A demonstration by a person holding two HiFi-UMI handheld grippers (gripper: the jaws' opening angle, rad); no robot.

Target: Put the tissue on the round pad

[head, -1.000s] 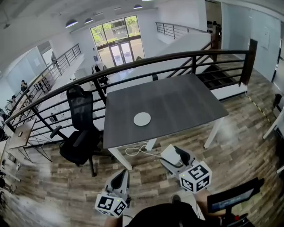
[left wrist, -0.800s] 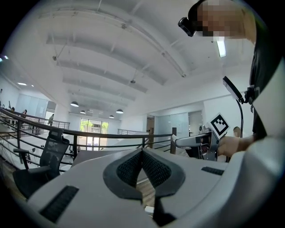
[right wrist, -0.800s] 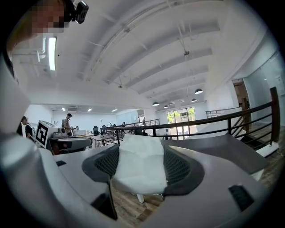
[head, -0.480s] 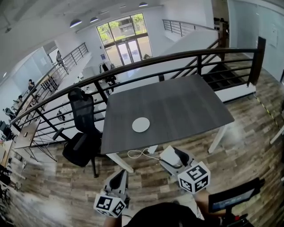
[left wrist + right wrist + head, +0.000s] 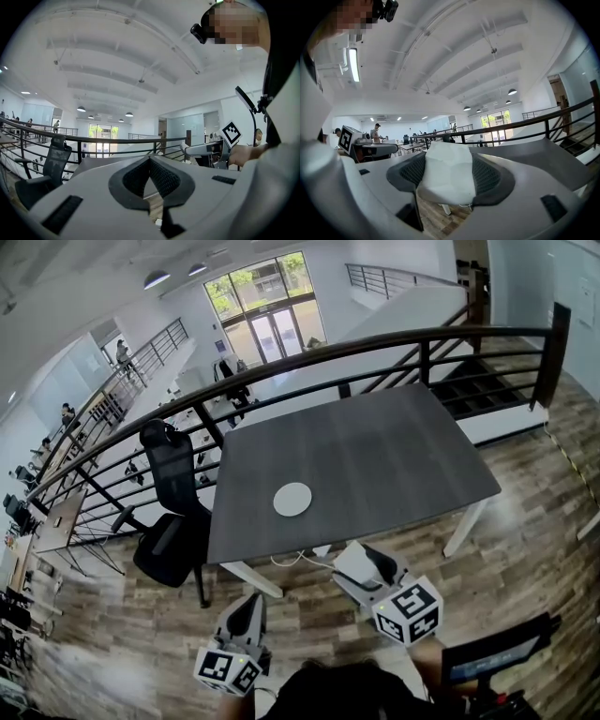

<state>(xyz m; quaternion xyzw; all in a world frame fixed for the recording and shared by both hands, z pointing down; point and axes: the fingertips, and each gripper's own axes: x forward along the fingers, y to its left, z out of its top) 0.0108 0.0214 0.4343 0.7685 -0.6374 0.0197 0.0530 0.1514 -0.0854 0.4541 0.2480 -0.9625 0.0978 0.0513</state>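
Note:
The round white pad [image 5: 292,499] lies on the dark grey table [image 5: 394,456], near its front left. A white tissue pack [image 5: 349,562] is clamped between the jaws of my right gripper [image 5: 356,565], which hangs over the floor just short of the table's front edge. In the right gripper view the tissue pack [image 5: 447,180] fills the gap between the black pads [image 5: 490,176]. My left gripper [image 5: 251,604] is lower left of it, also short of the table, with nothing in it. Its pads [image 5: 164,178] meet at the tips in the left gripper view.
A black office chair [image 5: 169,512] stands at the table's left. A dark railing [image 5: 375,341] runs behind the table, with a drop to a lower floor beyond. A white cable [image 5: 292,559] lies under the table's front edge. The floor is wood plank.
The table and the pad have grown larger and come closer in the head view as I and both grippers moved toward them. The tissue pack has stayed clamped in the right gripper.

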